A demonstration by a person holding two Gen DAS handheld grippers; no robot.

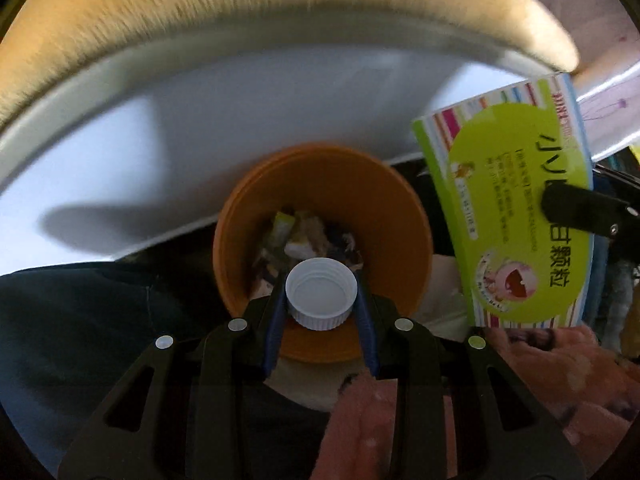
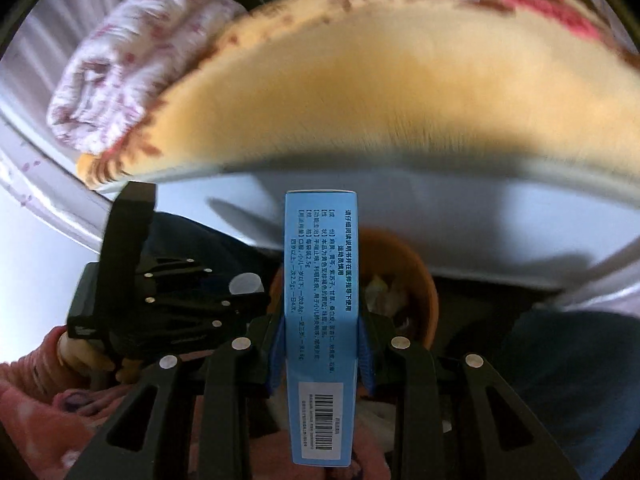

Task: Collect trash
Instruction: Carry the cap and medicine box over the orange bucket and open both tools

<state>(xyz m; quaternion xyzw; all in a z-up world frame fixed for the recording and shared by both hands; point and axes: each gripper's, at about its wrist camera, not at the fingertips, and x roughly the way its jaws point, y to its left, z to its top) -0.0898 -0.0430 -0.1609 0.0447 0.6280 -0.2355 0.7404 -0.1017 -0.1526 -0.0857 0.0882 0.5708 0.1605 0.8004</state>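
Observation:
My left gripper (image 1: 321,292) is shut on a white plastic bottle cap (image 1: 321,298), held open side up just above the near rim of an orange bin (image 1: 384,216) that holds scraps of trash. My right gripper (image 2: 321,344) is shut on a medicine box (image 2: 320,320), blue on its narrow side; its green striped face (image 1: 516,216) shows at the right of the left wrist view. The box stands upright over the left side of the same orange bin (image 2: 416,276). The left gripper (image 2: 168,292) shows as a black body at the left of the right wrist view.
A white bed frame edge (image 1: 200,128) with a yellow blanket (image 1: 240,4) runs behind the bin. A folded pink-patterned cloth (image 2: 132,56) lies at the upper left. Dark fabric (image 1: 100,308) lies left of the bin. Pink sleeves (image 1: 560,384) show below.

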